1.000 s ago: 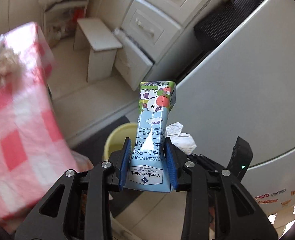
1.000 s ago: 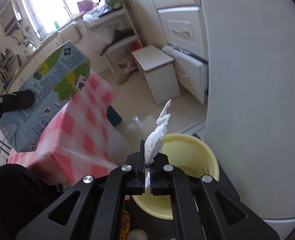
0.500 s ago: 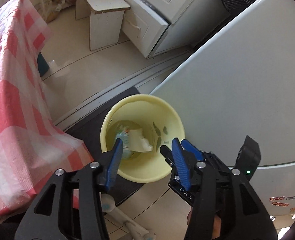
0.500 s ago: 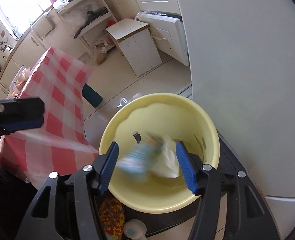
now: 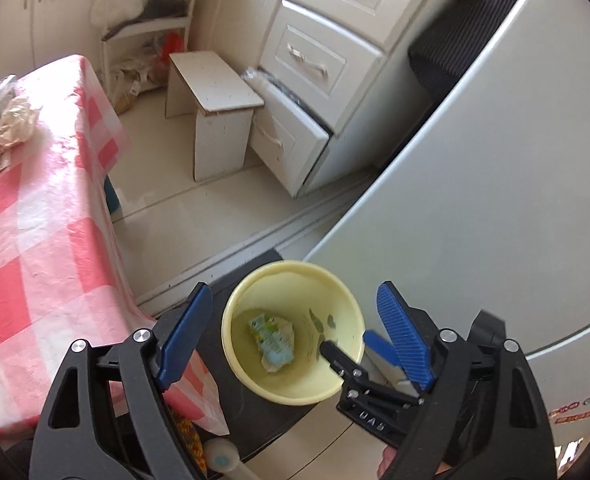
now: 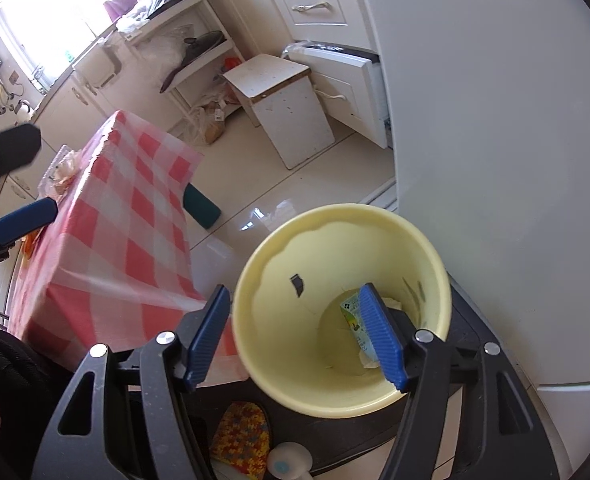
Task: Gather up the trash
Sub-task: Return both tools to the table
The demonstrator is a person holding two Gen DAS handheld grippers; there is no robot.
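We're hovering both claws spread & empty, left claw + right claw, jaws just opening; carton + tissue now lying in bin below.

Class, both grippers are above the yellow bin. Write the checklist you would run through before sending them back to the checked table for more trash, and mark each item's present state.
1. Milk carton lies inside the yellow bin: ok.
2. Crumpled tissue in the bin beside the carton: ok.
3. Left gripper empty, jaws just opened: ok.
4. Right gripper empty, jaws just opened: ok.
5. Bin upright on the dark mat: ok.
6. More trash waits on the checked table, crumpled paper: ok.
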